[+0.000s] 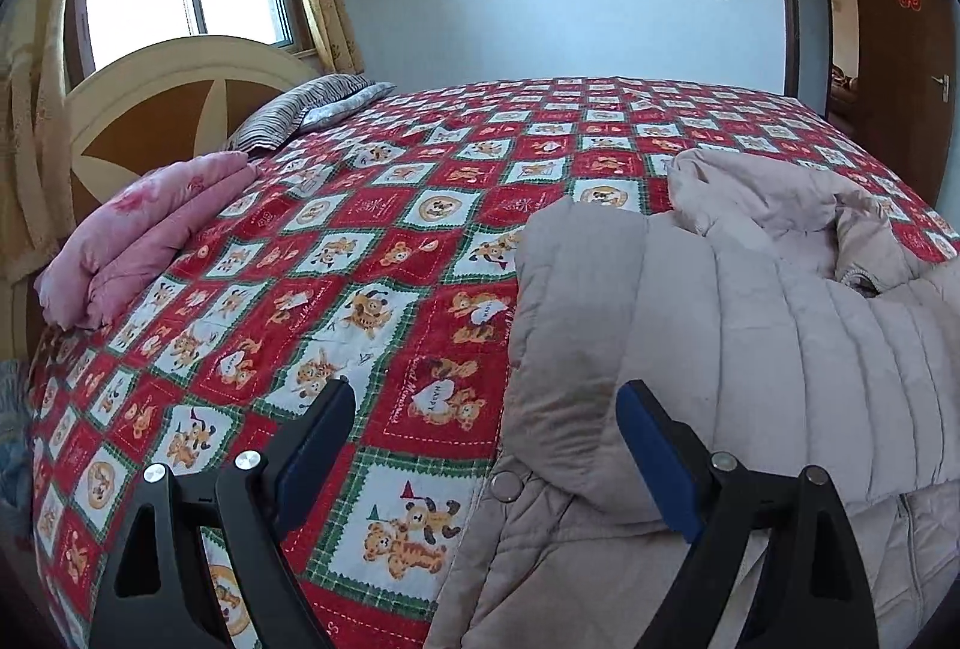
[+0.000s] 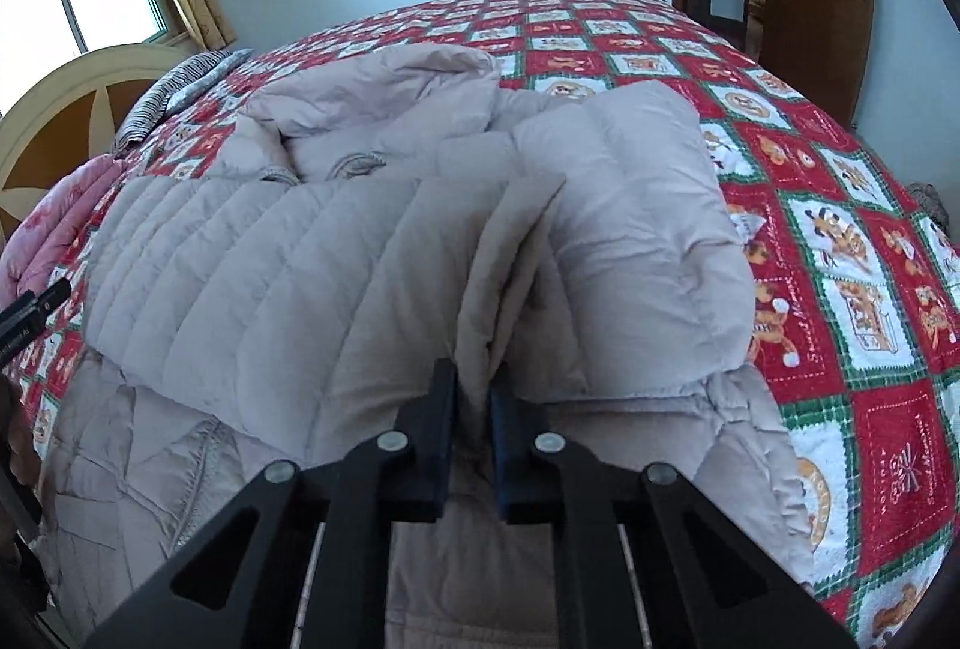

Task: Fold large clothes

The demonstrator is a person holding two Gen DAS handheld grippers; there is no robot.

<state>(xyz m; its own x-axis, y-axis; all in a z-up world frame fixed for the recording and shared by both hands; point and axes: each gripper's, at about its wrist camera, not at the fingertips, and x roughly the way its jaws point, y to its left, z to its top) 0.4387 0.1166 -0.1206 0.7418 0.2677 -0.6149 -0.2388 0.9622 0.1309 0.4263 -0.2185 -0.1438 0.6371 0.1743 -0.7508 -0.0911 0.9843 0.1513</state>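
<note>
My right tool (image 2: 471, 391) is pinched tight on a raised fold of the padded beige coat (image 2: 336, 253), which lies spread on the bed (image 2: 840, 241) over the red bear-print quilt. My left tool (image 1: 486, 409) stands wide open with nothing gripped, one finger (image 1: 654, 445) over the coat's near edge and the other over the quilt. A folded pink blanket (image 1: 138, 235) and a striped pillow (image 1: 288, 108) lie by the headboard.

beige coat (image 2: 372, 253), red bear-print bedspread (image 1: 336, 253)
</note>
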